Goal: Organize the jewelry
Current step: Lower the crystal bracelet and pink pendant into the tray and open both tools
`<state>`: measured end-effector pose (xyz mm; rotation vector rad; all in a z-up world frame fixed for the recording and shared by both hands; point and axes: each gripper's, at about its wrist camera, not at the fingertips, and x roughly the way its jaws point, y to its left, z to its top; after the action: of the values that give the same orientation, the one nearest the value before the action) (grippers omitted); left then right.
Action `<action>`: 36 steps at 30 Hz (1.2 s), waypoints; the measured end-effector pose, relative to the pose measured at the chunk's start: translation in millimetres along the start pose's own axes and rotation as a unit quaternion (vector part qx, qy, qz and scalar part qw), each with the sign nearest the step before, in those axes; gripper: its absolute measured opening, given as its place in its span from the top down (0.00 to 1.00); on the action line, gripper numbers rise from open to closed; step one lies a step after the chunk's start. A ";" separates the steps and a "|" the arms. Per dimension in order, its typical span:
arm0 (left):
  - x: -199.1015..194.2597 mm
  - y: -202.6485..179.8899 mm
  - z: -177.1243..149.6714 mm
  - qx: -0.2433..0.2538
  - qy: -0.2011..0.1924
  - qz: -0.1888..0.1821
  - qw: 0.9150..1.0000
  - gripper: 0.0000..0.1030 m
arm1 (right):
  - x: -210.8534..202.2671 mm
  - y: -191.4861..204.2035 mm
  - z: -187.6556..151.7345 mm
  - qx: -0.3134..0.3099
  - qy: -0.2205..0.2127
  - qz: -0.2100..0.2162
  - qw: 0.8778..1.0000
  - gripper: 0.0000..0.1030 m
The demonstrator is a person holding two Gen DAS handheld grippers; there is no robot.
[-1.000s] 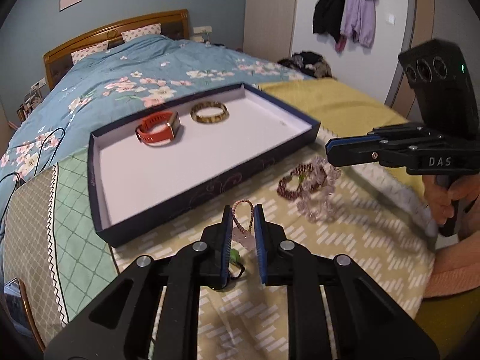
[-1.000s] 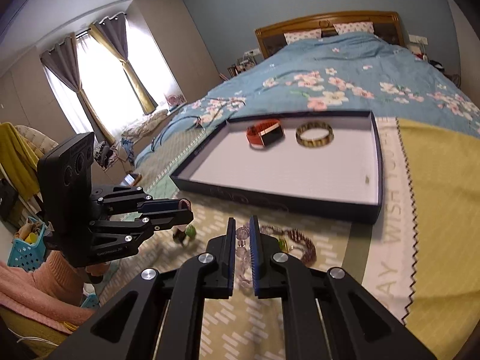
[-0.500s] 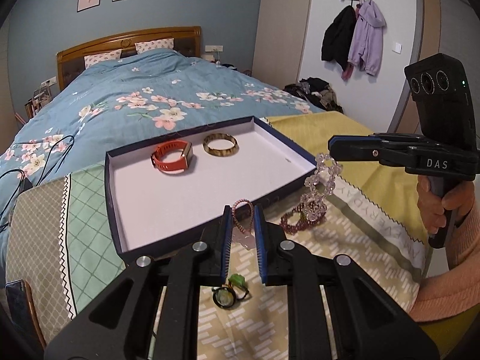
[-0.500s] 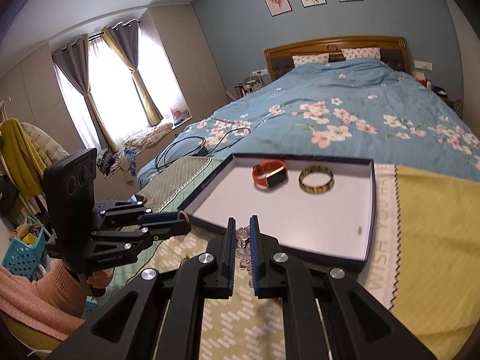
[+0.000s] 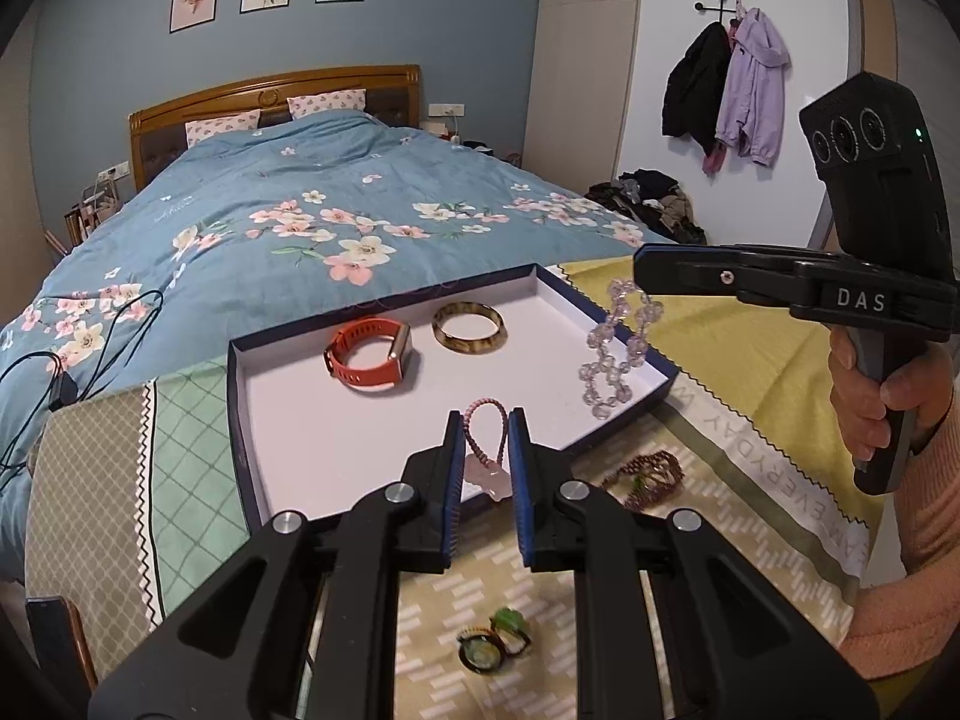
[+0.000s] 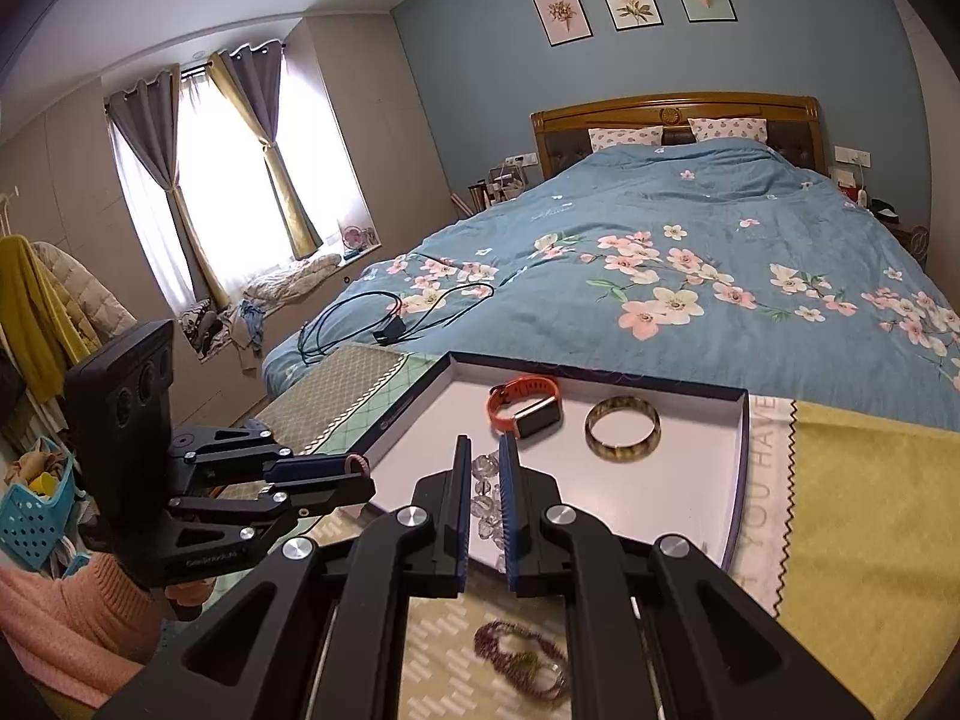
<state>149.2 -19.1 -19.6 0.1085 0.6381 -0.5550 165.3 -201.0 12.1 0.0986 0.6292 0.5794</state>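
Observation:
A dark blue tray (image 5: 240,396) with a white floor holds an orange watch (image 5: 367,351) and a brown bangle (image 5: 469,328). My left gripper (image 5: 485,420) is shut on a pink braided cord with a pink charm (image 5: 483,437), held over the tray's near edge. My right gripper (image 6: 483,450) is shut on a clear crystal bead bracelet (image 6: 485,495); in the left wrist view the bracelet (image 5: 612,360) hangs over the tray's right side. The tray (image 6: 741,480), watch (image 6: 525,408) and bangle (image 6: 623,427) also show in the right wrist view.
A dark red bead bracelet (image 5: 648,477) and two rings, one green (image 5: 493,648), lie on the patterned cloth in front of the tray. The bed with a blue floral quilt (image 5: 312,222) is behind. A black cable (image 6: 384,318) lies on the quilt.
Both grippers lifted their pieces off the cloth and carried them up toward the tray. The bead bracelet now hangs over the tray's right side; the pink cord is over its near edge.

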 end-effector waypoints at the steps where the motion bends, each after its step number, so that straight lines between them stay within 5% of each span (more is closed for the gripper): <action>1: 2.2 0.9 1.2 0.000 0.001 0.002 1.000 0.86 | 2.8 -0.8 0.8 0.001 0.001 0.000 1.000 0.93; 36: 109.1 49.4 23.6 -0.028 0.090 0.046 0.995 0.86 | 95.7 -43.4 18.4 0.007 0.060 -0.017 0.998 0.93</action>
<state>260.1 -33.2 -68.8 0.1360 0.8196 -0.4419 259.6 -184.1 -34.7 0.0664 0.7503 0.5500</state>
